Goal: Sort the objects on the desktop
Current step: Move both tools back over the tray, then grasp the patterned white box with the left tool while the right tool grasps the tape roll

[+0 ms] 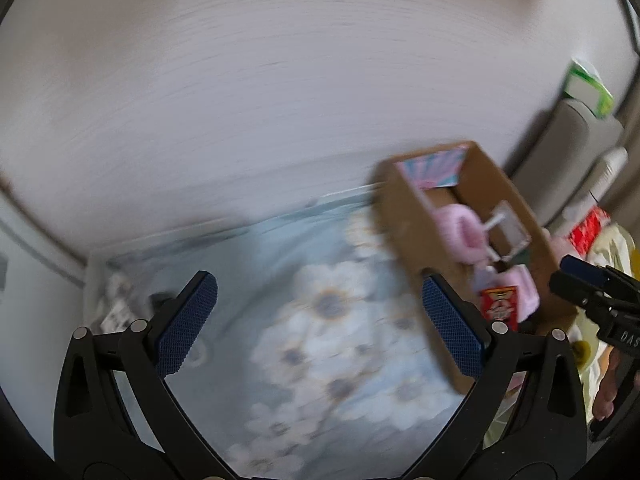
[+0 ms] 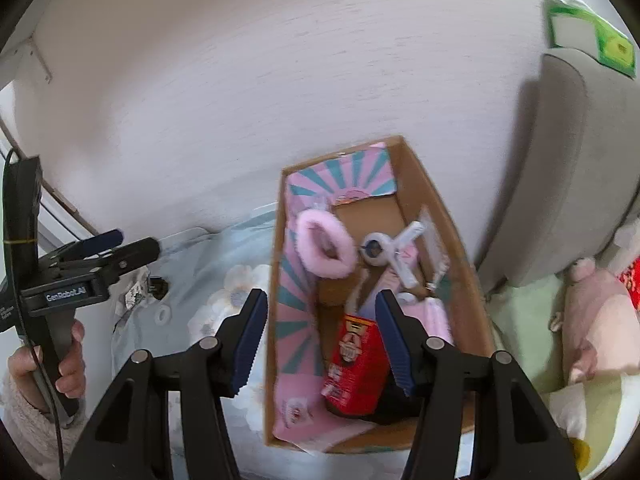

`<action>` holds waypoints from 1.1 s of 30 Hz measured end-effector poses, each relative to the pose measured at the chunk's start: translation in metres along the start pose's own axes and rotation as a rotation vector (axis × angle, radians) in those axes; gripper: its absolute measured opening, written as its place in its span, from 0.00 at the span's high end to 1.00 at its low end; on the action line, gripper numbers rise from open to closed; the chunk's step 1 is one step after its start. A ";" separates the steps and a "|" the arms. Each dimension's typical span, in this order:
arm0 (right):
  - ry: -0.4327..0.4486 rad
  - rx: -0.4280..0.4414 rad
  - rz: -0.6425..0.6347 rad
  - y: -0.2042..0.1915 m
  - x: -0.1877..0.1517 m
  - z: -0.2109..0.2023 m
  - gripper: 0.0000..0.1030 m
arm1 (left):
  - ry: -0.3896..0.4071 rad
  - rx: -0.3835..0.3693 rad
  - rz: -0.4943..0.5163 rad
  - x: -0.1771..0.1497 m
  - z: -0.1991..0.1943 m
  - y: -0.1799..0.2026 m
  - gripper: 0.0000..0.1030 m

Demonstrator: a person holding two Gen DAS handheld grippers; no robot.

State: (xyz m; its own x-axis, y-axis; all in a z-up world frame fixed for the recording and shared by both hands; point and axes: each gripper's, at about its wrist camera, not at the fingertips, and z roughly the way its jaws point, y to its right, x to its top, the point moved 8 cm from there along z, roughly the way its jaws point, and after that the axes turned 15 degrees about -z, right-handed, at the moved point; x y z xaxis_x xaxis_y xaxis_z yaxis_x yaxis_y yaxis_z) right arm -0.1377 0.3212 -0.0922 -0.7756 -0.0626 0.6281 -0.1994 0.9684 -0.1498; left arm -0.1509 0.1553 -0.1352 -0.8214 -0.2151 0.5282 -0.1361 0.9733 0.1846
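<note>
Right gripper (image 2: 322, 334) jaws open above red box (image 2: 354, 364) in cardboard box (image 2: 452, 216), left gripper (image 1: 320, 320) jaws open, empty.

A pale textured wall (image 2: 280, 60) fills the upper half of both views. At about two o'clock in the right wrist view stands a grey upholstered headboard (image 2: 568, 160), with a green-and-white packet (image 2: 588, 28) resting on its top edge. Below it, near four o'clock, a pink plush toy (image 2: 596, 320) lies on light green bedding (image 2: 524, 340). Toward eight o'clock spreads a blue sheet printed with white flowers (image 1: 320, 340). A red patterned item (image 1: 588, 232) sits at the left wrist view's three o'clock, too blurred to identify.
</note>
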 end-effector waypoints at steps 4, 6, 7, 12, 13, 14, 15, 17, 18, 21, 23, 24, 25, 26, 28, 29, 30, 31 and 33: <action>-0.015 0.027 -0.023 -0.019 0.007 0.015 0.49 | -0.010 0.049 -0.097 0.000 -0.007 -0.055 0.01; -0.042 0.031 -0.048 -0.031 0.011 0.027 0.48 | -0.012 0.063 -0.140 0.000 -0.012 -0.081 0.01; -0.044 0.033 -0.056 -0.036 0.012 0.030 0.48 | -0.009 0.074 -0.170 -0.001 -0.017 -0.100 0.01; -0.037 0.078 -0.137 -0.075 0.035 0.046 0.48 | 0.025 0.152 -0.301 -0.007 -0.040 -0.183 0.01; -0.041 0.083 -0.153 -0.081 0.037 0.050 0.48 | 0.029 0.174 -0.328 -0.011 -0.045 -0.200 0.01; -0.050 0.094 -0.177 -0.091 0.041 0.057 0.48 | 0.033 0.191 -0.345 -0.013 -0.048 -0.212 0.01; -0.059 0.105 -0.195 -0.099 0.044 0.063 0.48 | 0.036 0.208 -0.364 -0.017 -0.052 -0.225 0.01; -0.082 0.137 -0.233 -0.119 0.047 0.077 0.48 | 0.041 0.226 -0.385 -0.023 -0.055 -0.243 0.01; -0.094 0.154 -0.251 -0.130 0.049 0.085 0.48 | 0.040 0.233 -0.392 -0.027 -0.056 -0.251 0.01; -0.125 0.199 -0.294 -0.158 0.051 0.104 0.48 | 0.029 0.239 -0.398 -0.035 -0.052 -0.262 0.01; -0.142 0.225 -0.329 -0.178 0.051 0.119 0.48 | 0.015 0.232 -0.402 -0.039 -0.044 -0.264 0.01; -0.148 0.237 -0.343 -0.186 0.050 0.125 0.48 | 0.007 0.226 -0.406 -0.040 -0.040 -0.265 0.01; -0.154 0.248 -0.357 -0.195 0.049 0.131 0.48 | -0.004 0.212 -0.411 -0.042 -0.032 -0.265 0.01; -0.162 0.263 -0.372 -0.205 0.047 0.138 0.48 | -0.013 0.199 -0.415 -0.042 -0.025 -0.264 0.01; -0.181 0.288 -0.396 -0.221 0.041 0.150 0.48 | -0.031 0.175 -0.427 -0.042 -0.009 -0.261 0.01; -0.192 0.296 -0.414 -0.229 0.036 0.158 0.48 | -0.042 0.166 -0.436 -0.042 0.001 -0.260 0.01; -0.199 0.299 -0.430 -0.235 0.031 0.164 0.48 | -0.051 0.160 -0.445 -0.041 0.010 -0.260 0.01; -0.205 0.300 -0.447 -0.242 0.026 0.170 0.48 | -0.068 0.159 -0.463 -0.041 0.022 -0.261 0.01; -0.216 0.299 -0.489 -0.257 0.014 0.184 0.48 | -0.099 0.148 -0.508 -0.041 0.043 -0.264 0.03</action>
State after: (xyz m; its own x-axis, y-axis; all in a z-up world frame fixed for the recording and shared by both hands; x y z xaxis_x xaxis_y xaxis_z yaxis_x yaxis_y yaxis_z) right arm -0.2070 0.0273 -0.1855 -0.6496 -0.5602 0.5140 -0.6978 0.7076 -0.1108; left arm -0.1048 -0.0896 -0.2412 -0.6792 -0.6603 0.3206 -0.6010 0.7510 0.2735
